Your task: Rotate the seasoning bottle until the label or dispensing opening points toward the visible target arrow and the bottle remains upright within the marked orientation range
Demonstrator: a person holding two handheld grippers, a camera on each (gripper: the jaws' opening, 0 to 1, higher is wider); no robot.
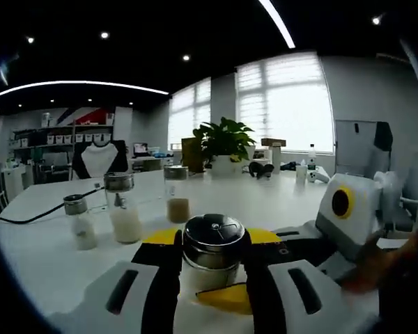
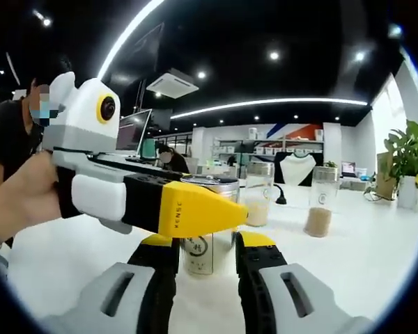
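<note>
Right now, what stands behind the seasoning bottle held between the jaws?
Behind the seasoning bottle on the white table stand three glass jars of pale or brown powder, with a potted plant farther back. The yellow jaw tips cover its base.

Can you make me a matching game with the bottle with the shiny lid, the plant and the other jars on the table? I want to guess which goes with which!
Things:
1. seasoning bottle
2. potted plant
3. smallest shaker
4. clear-lidded jar

Clues:
a. brown stuff at the bottom
b. sits between two yellow-tipped jaws
c. green leaves, far back by the window
d. white stuff inside, leftmost in the left gripper view

Pairs: 1-b, 2-c, 3-d, 4-a
</note>
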